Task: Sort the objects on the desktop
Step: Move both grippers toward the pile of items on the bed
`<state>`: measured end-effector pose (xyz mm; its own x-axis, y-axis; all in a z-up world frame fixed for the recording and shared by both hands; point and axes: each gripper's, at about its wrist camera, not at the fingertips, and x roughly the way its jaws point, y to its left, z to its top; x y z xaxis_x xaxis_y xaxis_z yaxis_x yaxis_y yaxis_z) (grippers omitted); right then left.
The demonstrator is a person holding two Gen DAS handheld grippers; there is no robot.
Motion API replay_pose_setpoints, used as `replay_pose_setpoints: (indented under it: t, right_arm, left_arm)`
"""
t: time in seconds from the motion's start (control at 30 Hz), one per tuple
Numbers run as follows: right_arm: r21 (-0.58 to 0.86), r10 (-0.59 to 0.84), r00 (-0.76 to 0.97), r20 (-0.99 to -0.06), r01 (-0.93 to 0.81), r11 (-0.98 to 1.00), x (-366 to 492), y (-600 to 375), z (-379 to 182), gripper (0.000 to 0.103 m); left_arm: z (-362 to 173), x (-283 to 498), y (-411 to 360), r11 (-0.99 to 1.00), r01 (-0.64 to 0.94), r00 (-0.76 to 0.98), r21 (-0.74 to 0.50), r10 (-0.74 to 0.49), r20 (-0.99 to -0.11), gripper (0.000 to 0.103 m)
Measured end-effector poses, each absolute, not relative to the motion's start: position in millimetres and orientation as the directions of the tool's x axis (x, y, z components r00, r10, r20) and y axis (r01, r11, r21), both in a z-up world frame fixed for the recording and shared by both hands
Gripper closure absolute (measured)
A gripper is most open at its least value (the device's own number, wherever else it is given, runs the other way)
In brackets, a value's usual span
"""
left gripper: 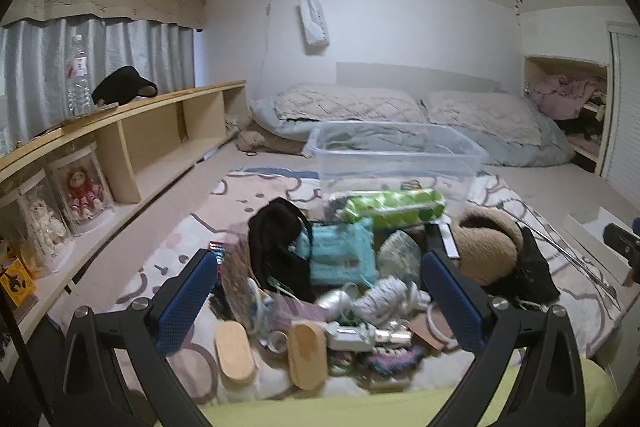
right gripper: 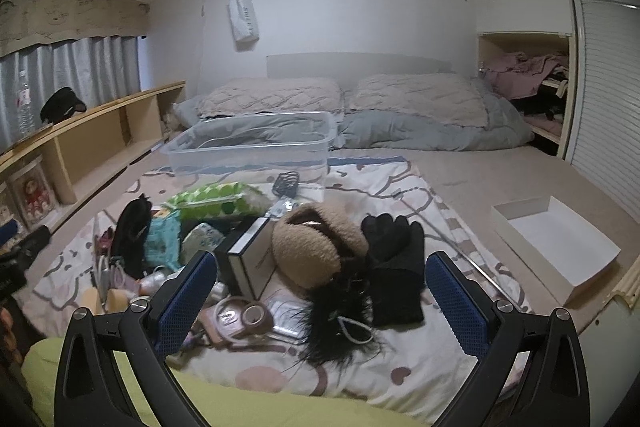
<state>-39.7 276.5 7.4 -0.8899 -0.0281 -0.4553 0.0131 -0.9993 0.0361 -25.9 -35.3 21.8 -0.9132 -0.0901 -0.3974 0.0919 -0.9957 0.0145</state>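
A heap of small objects lies on a patterned blanket (left gripper: 168, 247). In the left wrist view I see a green dotted pack (left gripper: 394, 209), a teal wipes pack (left gripper: 342, 255), a black pouch (left gripper: 278, 247), two wooden brushes (left gripper: 234, 351) and a tan fluffy earmuff (left gripper: 486, 247). My left gripper (left gripper: 320, 301) hangs wide open above the heap, holding nothing. In the right wrist view the earmuff (right gripper: 312, 251), black gloves (right gripper: 396, 259), a black-edged box (right gripper: 246, 255) and a tape roll (right gripper: 254, 315) lie ahead. My right gripper (right gripper: 320, 299) is also wide open and empty.
A clear plastic bin (left gripper: 400, 151) stands behind the heap. A white open box (right gripper: 556, 247) lies on the floor at the right. A wooden shelf (left gripper: 152, 131) with dolls and a bottle runs along the left. Pillows and bedding (right gripper: 420, 107) lie at the back.
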Motion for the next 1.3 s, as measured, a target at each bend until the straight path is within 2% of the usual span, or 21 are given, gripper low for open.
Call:
replay_pose_setpoints:
  t: [0.2,0.47,0.87,1.1,1.3]
  right_arm:
    - [0.063,-0.012,-0.885,-0.465,-0.020,-0.998,-52,291,1,0.000]
    - [0.149,-0.054,-0.863,-0.503,-0.024,-0.989,-84,295,-23,0.000]
    - [0.211,-0.031,-0.810,-0.586,-0.116,-0.971,-134,289,-71,0.000]
    - [0.236,-0.035,-0.801,-0.598,-0.134,-0.962,-136,292,-91,0.000]
    - [0.271,-0.036,-0.802,-0.597,-0.159,-0.949,-132,296,-105,0.000]
  left_arm:
    - [21,-35,-56,-0.987,0.163,-0.923,0.005,-0.154,-0.351,0.000]
    - [3,-56,-85,-0.966,0.250,-0.902,-0.058,-0.211,-0.376,0.000]
    - [-26,-82,-97,-0.953,0.299,-0.899,-0.044,-0.266,-0.349,0.000]
    - [-56,-92,-93,-0.946,0.325,-0.866,-0.013,-0.292,-0.405,0.000]
    - [-71,-92,-97,-0.943,0.328,-0.845,-0.048,-0.270,-0.462,0.000]
